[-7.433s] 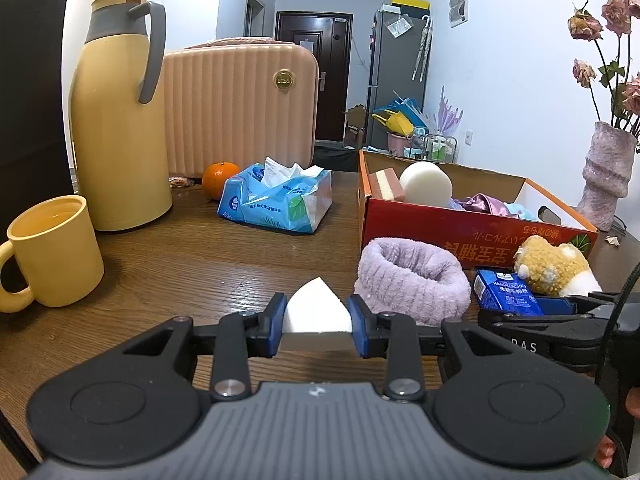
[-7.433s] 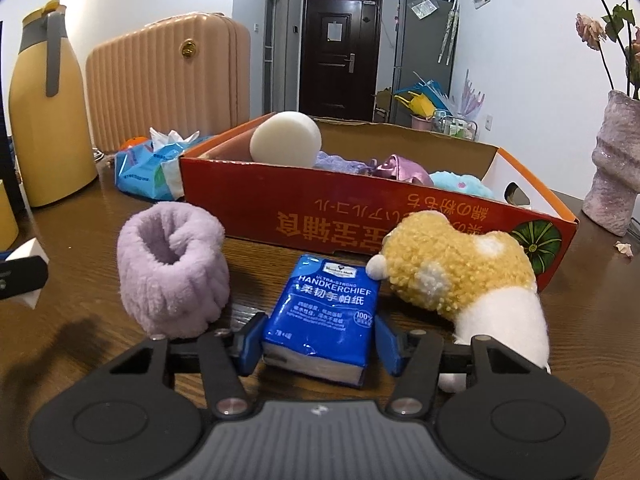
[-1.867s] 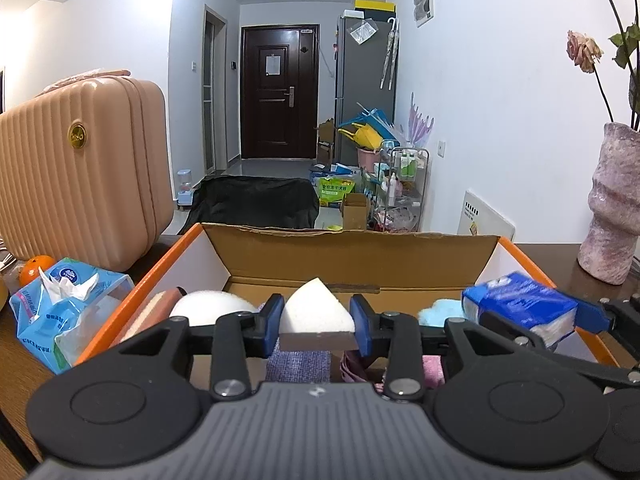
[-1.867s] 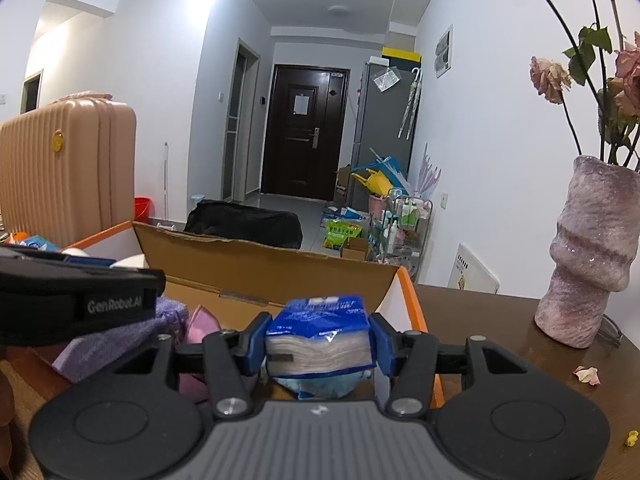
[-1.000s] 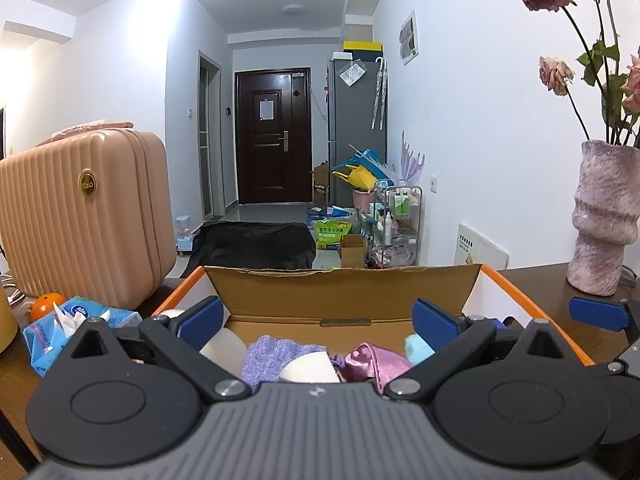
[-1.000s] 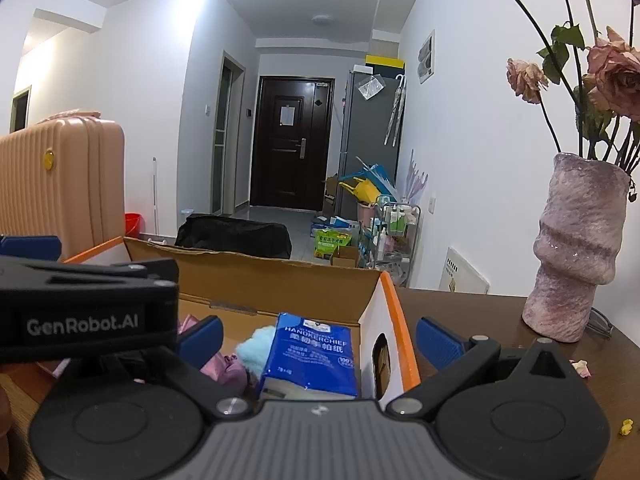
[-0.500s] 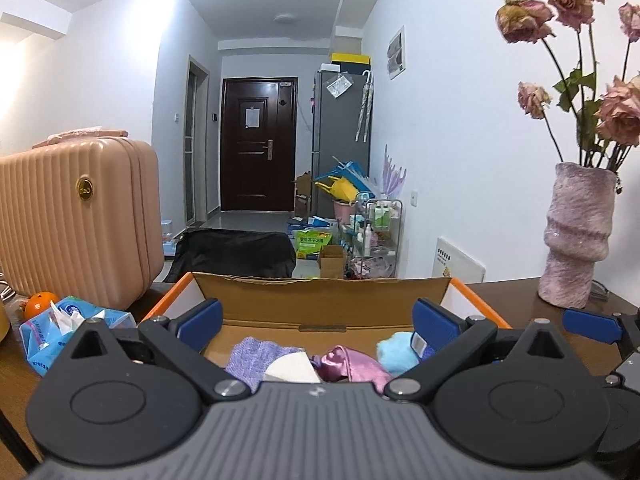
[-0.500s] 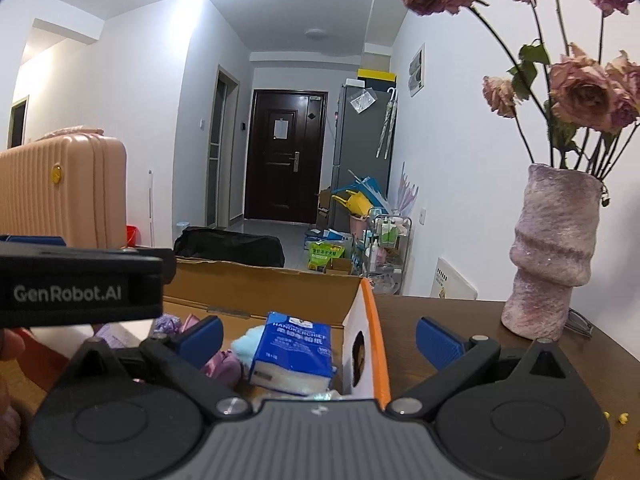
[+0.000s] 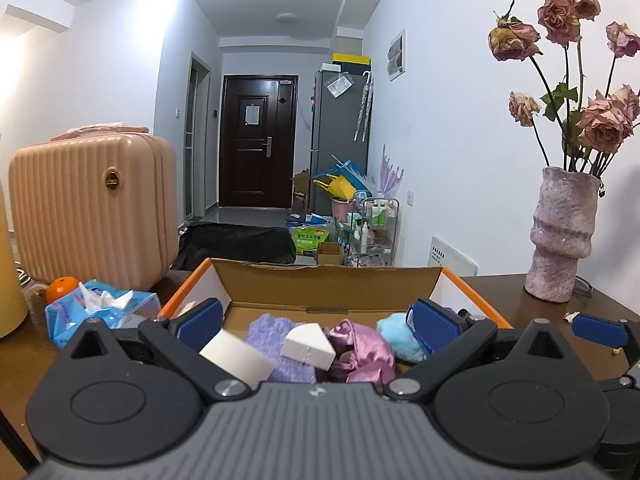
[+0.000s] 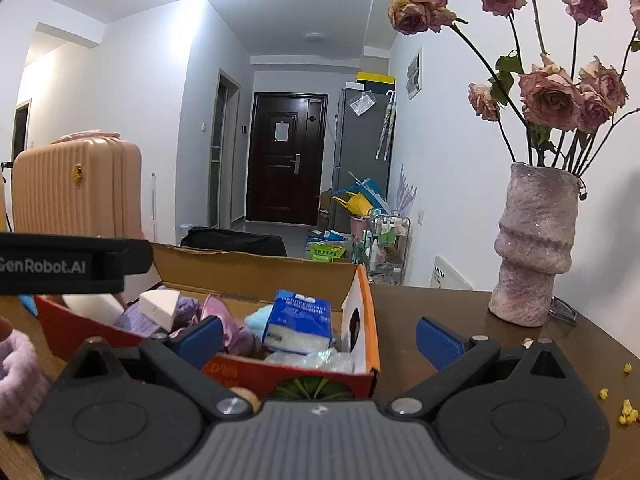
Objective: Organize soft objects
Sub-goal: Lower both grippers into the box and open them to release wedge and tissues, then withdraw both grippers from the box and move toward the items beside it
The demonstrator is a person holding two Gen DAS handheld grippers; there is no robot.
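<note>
The orange cardboard box holds soft things. A white wedge sponge lies on purple cloth beside pink satin fabric and a light blue puff. The blue handkerchief pack leans in the box's right end. My left gripper hangs open above the box with nothing in it. My right gripper is open and empty near the box's right front corner. A lilac fluffy band lies on the table at the left.
A pink ridged vase of dried roses stands on the table to the right. A pink suitcase, a blue tissue pack and an orange sit left of the box. Yellow crumbs dot the right table edge.
Both grippers let go about a second ago: the wedge sponge and the handkerchief pack now rest in the box. Since then both open grippers have drawn back and up a little.
</note>
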